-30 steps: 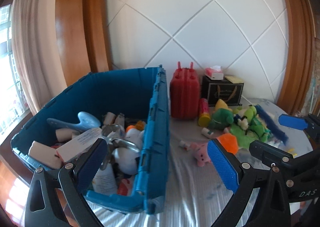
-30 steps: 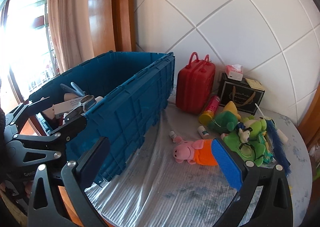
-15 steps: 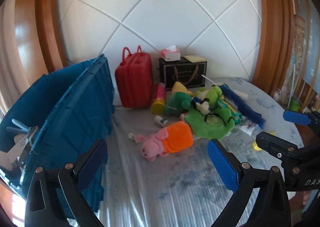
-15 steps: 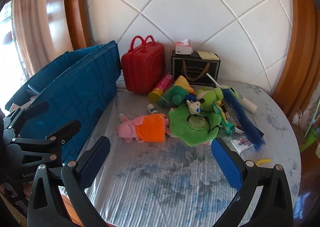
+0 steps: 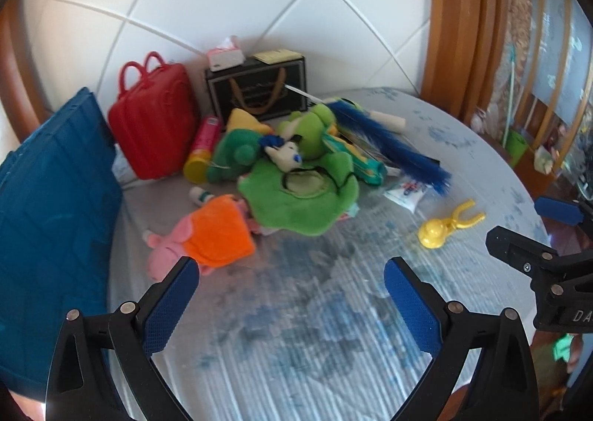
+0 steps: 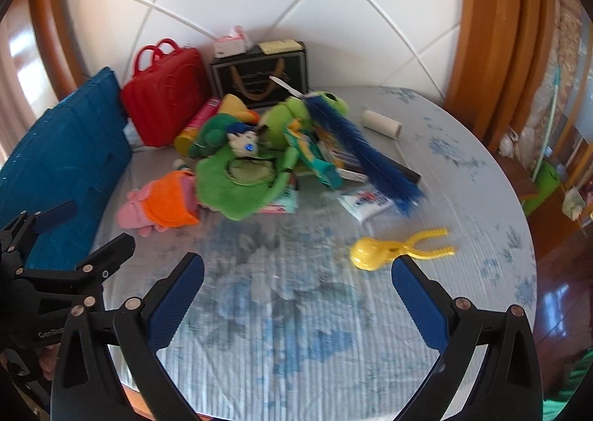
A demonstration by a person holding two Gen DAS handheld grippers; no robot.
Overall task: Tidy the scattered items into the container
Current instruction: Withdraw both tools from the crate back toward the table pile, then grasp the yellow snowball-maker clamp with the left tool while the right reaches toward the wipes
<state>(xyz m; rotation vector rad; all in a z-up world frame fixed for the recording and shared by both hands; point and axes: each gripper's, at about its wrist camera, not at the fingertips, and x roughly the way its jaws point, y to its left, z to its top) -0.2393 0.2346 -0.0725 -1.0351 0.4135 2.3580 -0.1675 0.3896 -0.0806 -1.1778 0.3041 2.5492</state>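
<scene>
A blue crate [image 5: 48, 206] stands at the left of the table; it also shows in the right wrist view [image 6: 63, 165]. Scattered items lie in a heap: a pink pig plush in orange [image 5: 207, 235] [image 6: 163, 202], a green frog plush [image 5: 300, 194] [image 6: 241, 176], a blue brush [image 5: 393, 146] [image 6: 367, 154], a yellow plastic clip toy [image 5: 444, 224] [image 6: 393, 246], a small packet [image 6: 365, 200]. My left gripper [image 5: 292, 295] is open and empty above the cloth, near the pig. My right gripper [image 6: 296, 287] is open and empty, near the yellow toy.
A red toy suitcase [image 5: 155, 124], a black box [image 5: 259, 91] with a tissue pack on top and a pink-yellow tube [image 5: 202, 154] stand at the back by the wall. A white roll [image 6: 381, 122] lies at the back right. The round table's edge [image 6: 526, 235] curves at the right.
Both grippers have swung right, away from the crate toward the scattered items. The crate's inside has left view. Both stay open and empty.
</scene>
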